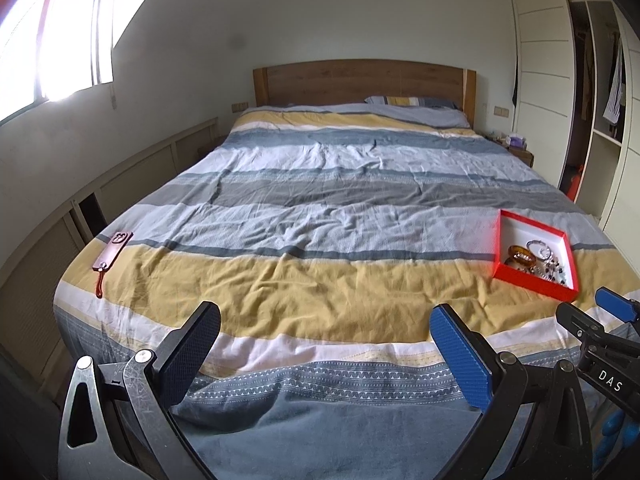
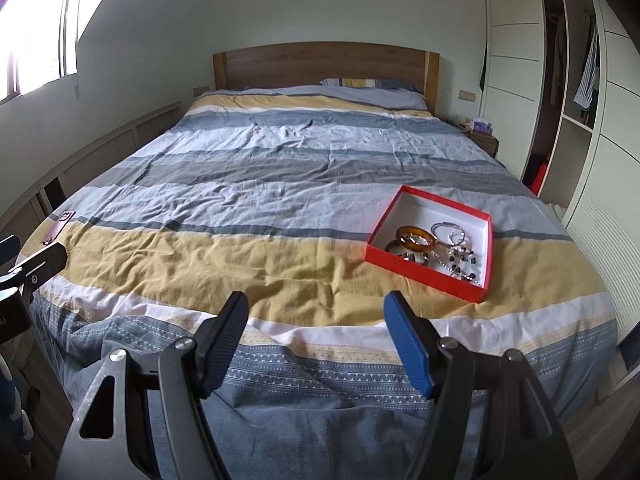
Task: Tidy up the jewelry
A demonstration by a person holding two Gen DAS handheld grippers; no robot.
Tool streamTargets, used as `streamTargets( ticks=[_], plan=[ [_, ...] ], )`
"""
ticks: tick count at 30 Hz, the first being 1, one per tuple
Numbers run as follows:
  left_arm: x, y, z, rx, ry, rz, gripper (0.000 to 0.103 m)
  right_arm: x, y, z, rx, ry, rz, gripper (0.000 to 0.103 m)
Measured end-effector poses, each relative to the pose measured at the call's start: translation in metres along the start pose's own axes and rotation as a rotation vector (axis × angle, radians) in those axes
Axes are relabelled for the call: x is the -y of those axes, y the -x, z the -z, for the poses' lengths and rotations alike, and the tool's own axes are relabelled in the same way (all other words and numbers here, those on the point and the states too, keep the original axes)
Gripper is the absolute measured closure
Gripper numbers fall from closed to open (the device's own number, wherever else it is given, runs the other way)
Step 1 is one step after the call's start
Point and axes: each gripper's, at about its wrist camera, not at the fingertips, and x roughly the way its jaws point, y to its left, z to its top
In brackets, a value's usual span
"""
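A red box (image 2: 416, 268) with a white inside lies on the striped bedcover at the right; it also shows in the left wrist view (image 1: 532, 280). It holds an amber bangle (image 2: 416, 238), silver rings (image 2: 448, 232) and beaded bracelets (image 2: 460, 260). My left gripper (image 1: 325, 320) is open and empty above the bed's foot, left of the box. My right gripper (image 2: 315, 304) is open and empty, short of the box and to its left. The right gripper's tip shows at the left wrist view's right edge (image 1: 612, 304).
The bed (image 1: 320, 200) fills both views, with a wooden headboard (image 1: 360, 80) and pillow at the far end. A brown phone case with a strap (image 1: 112, 250) lies near the bed's left edge. A wardrobe (image 2: 560, 100) stands at the right, low cabinets along the left wall.
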Motion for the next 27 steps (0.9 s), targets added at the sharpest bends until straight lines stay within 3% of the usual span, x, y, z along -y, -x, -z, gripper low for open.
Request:
streamTargets(
  ticks=[27],
  plan=[
    [0.032,-0.082,0.013,-0.13,-0.078,0.037,0.001,0.022,-0.07,0.006,-0.098,0.015,0.066,0.034]
  ],
)
